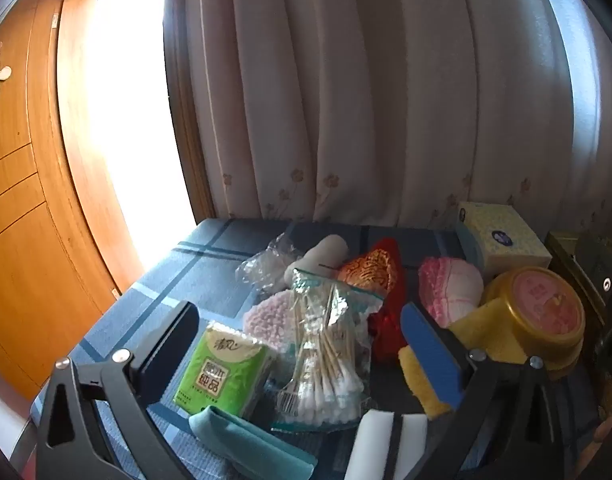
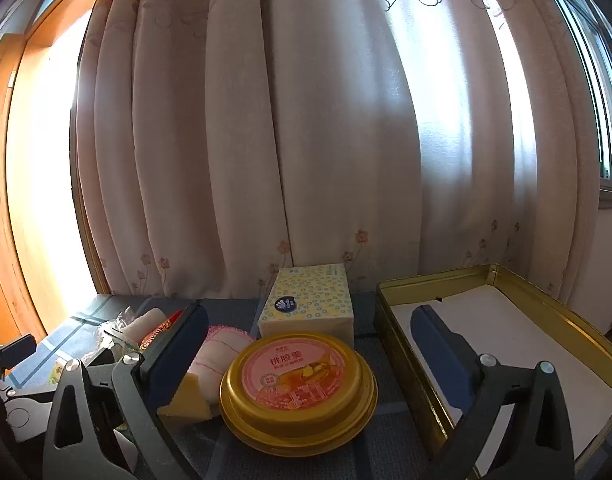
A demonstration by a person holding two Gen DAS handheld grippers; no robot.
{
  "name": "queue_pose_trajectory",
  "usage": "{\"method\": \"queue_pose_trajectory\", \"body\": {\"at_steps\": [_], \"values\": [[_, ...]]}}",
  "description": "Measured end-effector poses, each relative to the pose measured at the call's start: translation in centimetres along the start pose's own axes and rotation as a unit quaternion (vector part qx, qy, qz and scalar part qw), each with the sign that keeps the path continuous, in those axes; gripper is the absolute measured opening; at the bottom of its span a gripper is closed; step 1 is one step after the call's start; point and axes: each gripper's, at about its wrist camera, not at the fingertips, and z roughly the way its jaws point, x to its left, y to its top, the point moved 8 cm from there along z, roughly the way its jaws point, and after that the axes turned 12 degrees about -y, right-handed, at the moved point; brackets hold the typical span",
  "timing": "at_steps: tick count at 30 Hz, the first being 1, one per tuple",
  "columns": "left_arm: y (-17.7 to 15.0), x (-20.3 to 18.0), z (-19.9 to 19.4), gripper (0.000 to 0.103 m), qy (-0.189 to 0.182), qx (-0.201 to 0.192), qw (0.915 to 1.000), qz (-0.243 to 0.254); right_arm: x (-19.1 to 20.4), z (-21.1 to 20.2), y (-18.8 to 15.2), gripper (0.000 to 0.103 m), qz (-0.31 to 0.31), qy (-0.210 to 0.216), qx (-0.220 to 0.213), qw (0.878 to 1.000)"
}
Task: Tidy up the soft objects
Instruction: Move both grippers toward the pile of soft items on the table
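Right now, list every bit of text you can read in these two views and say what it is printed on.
"桃胶羹" on the pink lid label of the gold round tub; the smaller print below it is too blurred to read.
"清风" on the green tissue pack, with large characters below, seemingly "原木纯品", not sharp enough to be sure.
Yellow tissue box: dark round logo, its text too small to read.

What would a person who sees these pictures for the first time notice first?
Probably the round gold tin with a pink label, close in front between the open fingers of the right gripper. To its right lies an open gold metal box with a white liner. Before the open left gripper lies a clear bag of cotton swabs.
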Motion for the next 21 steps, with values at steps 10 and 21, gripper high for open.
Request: {"method": "queue_pose_trajectory", "body": {"at_steps": [10, 21], "values": [[-0.6, 1.2, -1.0, 0.102, 0.005, 0.013, 0.9999, 0.003, 0.2, -0.2, 0.1, 0.102, -0.001, 0.000, -0.003, 1.000], [-1.5, 6.6, -4.4, 0.102, 0.021, 0.009, 0.9997, -0.006, 1.9, -1.7, 0.1, 0.102, -0.003, 0.043, -0.015, 0.999]]}}
